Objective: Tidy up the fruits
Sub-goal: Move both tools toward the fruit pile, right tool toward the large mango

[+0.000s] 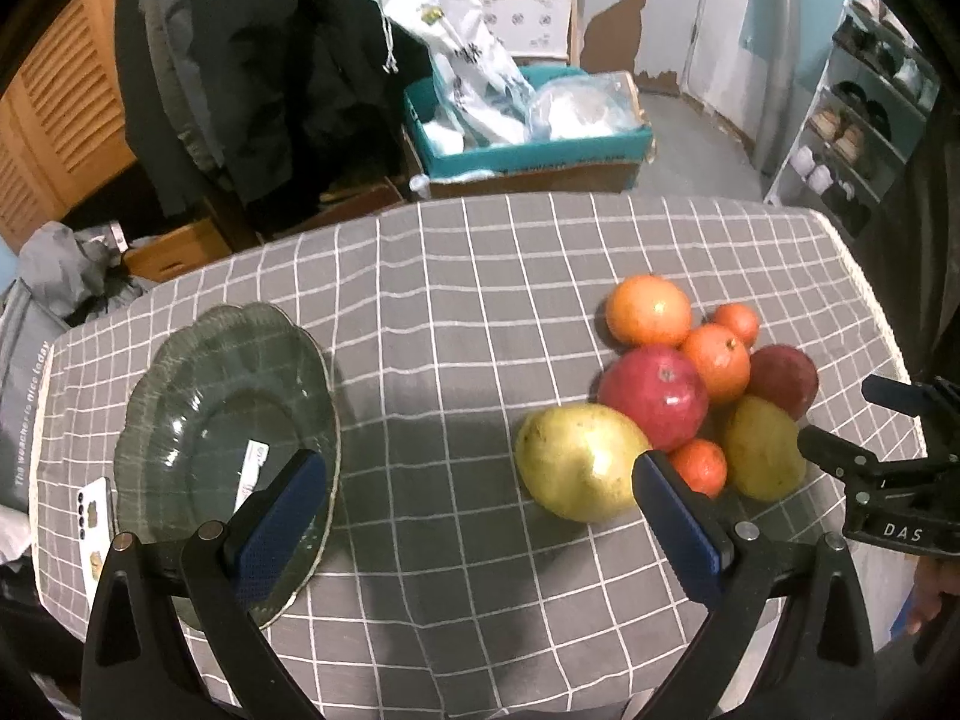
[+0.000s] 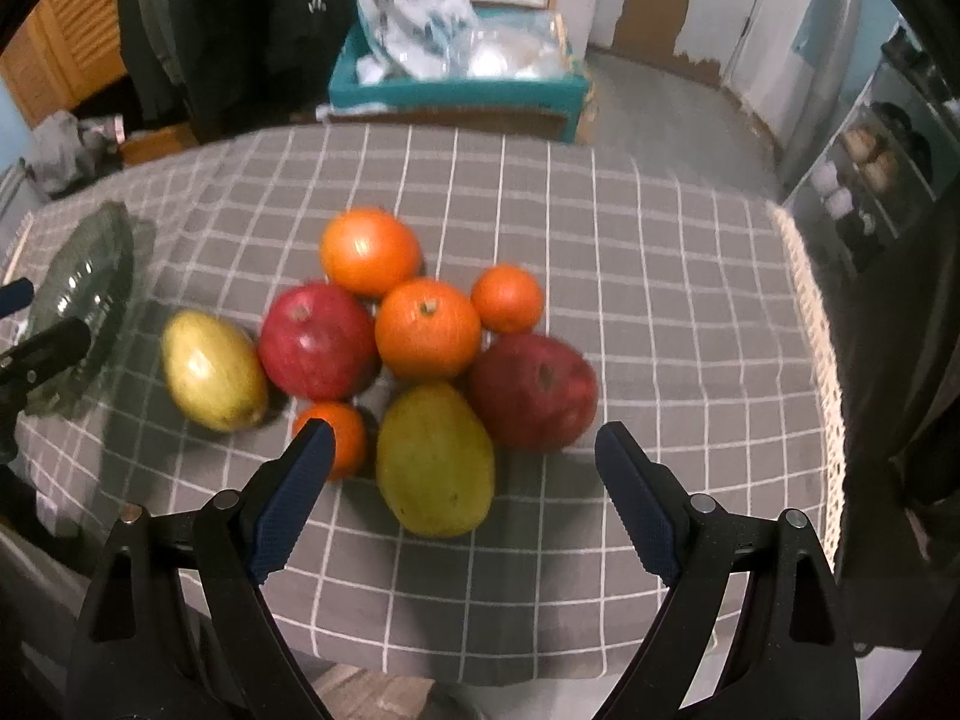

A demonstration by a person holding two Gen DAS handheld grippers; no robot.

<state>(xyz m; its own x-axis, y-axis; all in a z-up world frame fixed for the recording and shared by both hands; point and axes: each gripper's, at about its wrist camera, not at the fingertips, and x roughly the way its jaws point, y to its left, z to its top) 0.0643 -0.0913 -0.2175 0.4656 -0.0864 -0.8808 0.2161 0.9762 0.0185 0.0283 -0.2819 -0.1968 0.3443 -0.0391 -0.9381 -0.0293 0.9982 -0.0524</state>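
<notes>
A: How are the fruits arranged?
B: Eight fruits are clustered on the checked tabletop (image 1: pixel 456 276), well right of the green glass plate (image 1: pixel 180 396). The near mango (image 2: pixel 435 459) is seen touching the dark apple (image 2: pixel 534 390).

A: How are the claws held?
B: The left claw (image 1: pixel 480 483) and the right claw (image 2: pixel 465 456) are both spread apart; nothing is gripped.
</notes>
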